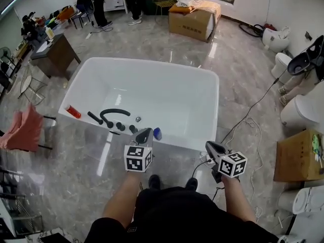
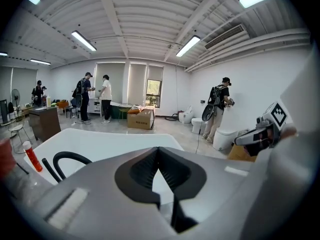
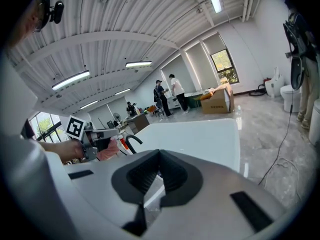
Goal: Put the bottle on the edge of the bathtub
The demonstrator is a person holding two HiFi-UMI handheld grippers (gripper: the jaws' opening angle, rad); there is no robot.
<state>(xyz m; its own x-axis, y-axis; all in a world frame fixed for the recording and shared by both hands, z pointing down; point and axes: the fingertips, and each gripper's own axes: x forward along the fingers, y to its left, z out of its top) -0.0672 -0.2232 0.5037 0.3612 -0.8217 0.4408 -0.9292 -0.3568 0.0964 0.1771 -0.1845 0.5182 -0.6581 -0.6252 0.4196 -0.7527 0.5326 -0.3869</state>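
Note:
A white bathtub (image 1: 212,92) fills the middle of the head view. A red bottle (image 1: 73,111) lies on its left rim, beside a black faucet with a curved spout (image 1: 114,113) and knobs. The red bottle (image 2: 31,156) also shows at the left of the left gripper view. A small blue object (image 1: 157,133) sits on the near rim, right beside the tip of my left gripper (image 1: 146,132). That gripper is shut and empty, its jaws meeting over the tub. My right gripper (image 1: 209,146) hovers near the tub's near right corner, jaws shut with nothing between them.
A cardboard box (image 1: 194,18) and people stand at the back. Toilets (image 1: 298,109) and another box (image 1: 296,158) line the right. A wooden desk (image 1: 53,54) and a chair with pink cloth (image 1: 25,129) are on the left. Cables (image 1: 245,123) trail on the floor.

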